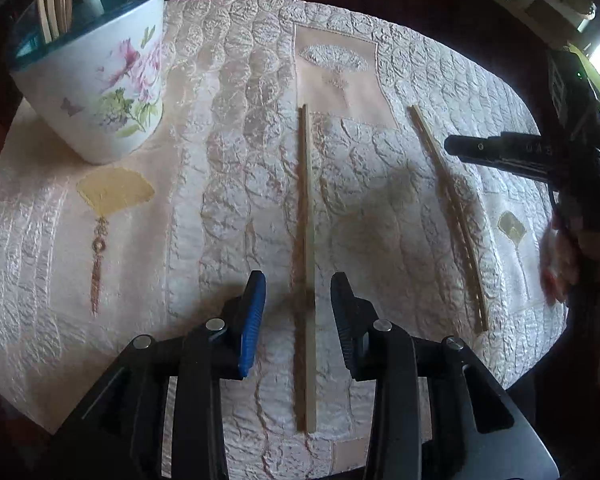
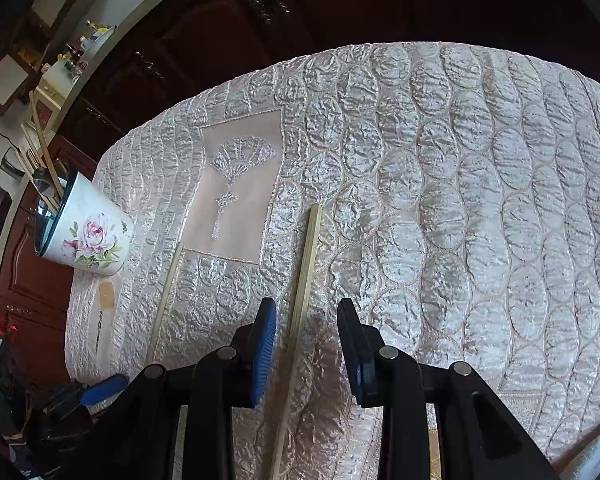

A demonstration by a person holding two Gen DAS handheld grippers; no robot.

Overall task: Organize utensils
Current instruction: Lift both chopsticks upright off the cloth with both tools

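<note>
Two pale wooden chopsticks lie apart on the quilted cloth. One chopstick (image 1: 306,220) runs straight between the fingers of my left gripper (image 1: 299,300), which is open, its pads clear of the stick. The second chopstick (image 2: 306,272) lies between the fingers of my right gripper (image 2: 307,320), also open and not touching it. In the left wrist view this second chopstick (image 1: 448,216) sits to the right, under a black finger (image 1: 484,148) of the right gripper. A white floral cup (image 1: 100,92) stands at the far left and holds several wooden utensils.
The cream quilted cloth (image 2: 480,200) covers a small round table whose edges fall away all around. Dark wooden cabinets (image 2: 260,32) stand behind it. In the right wrist view the floral cup (image 2: 88,236) stands near the table's left edge, with the first chopstick (image 2: 166,300) beside it.
</note>
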